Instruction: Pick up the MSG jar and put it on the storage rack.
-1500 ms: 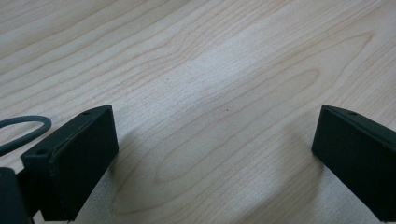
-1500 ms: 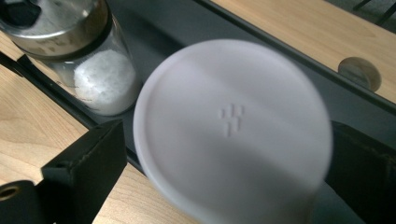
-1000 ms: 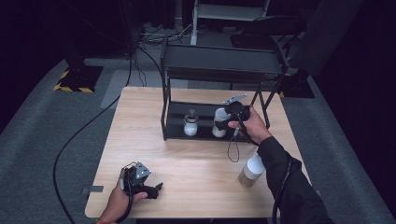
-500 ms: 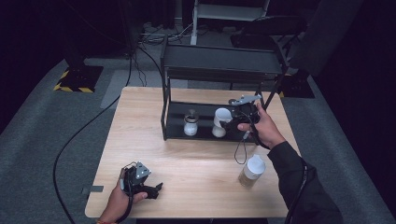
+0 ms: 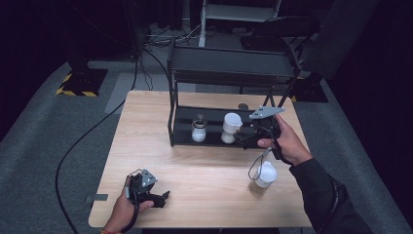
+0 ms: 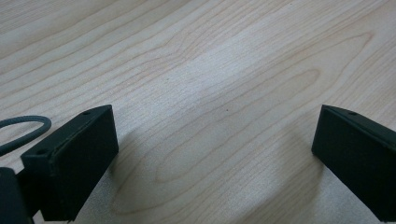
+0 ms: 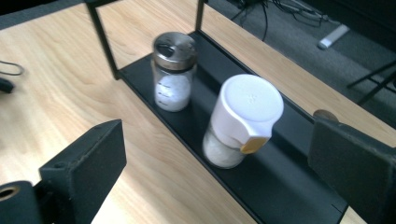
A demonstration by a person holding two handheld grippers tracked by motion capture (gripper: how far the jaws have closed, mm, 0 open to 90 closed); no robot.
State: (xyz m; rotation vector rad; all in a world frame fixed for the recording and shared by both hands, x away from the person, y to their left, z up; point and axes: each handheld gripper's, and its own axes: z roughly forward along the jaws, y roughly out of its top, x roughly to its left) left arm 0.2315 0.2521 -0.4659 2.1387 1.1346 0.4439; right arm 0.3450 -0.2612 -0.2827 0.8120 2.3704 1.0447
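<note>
A black two-tier rack stands at the back of the wooden table. On its lower shelf a glass shaker with a metal lid stands left of a white-lidded jar. My right gripper hovers just right of that jar, open, apart from it, nothing between its jaws. My left gripper rests on the table near the front left, open and empty over bare wood.
A second white-lidded jar stands on the table at the front right, beside my right forearm. The gripper's cable loops above it. A small round brown thing lies behind the rack's right end. Dark floor with cables surrounds the table.
My right gripper has drawn back to the right and a little up, away from the white-lidded jar on the shelf, jaws still open. The left hand has stayed put.
</note>
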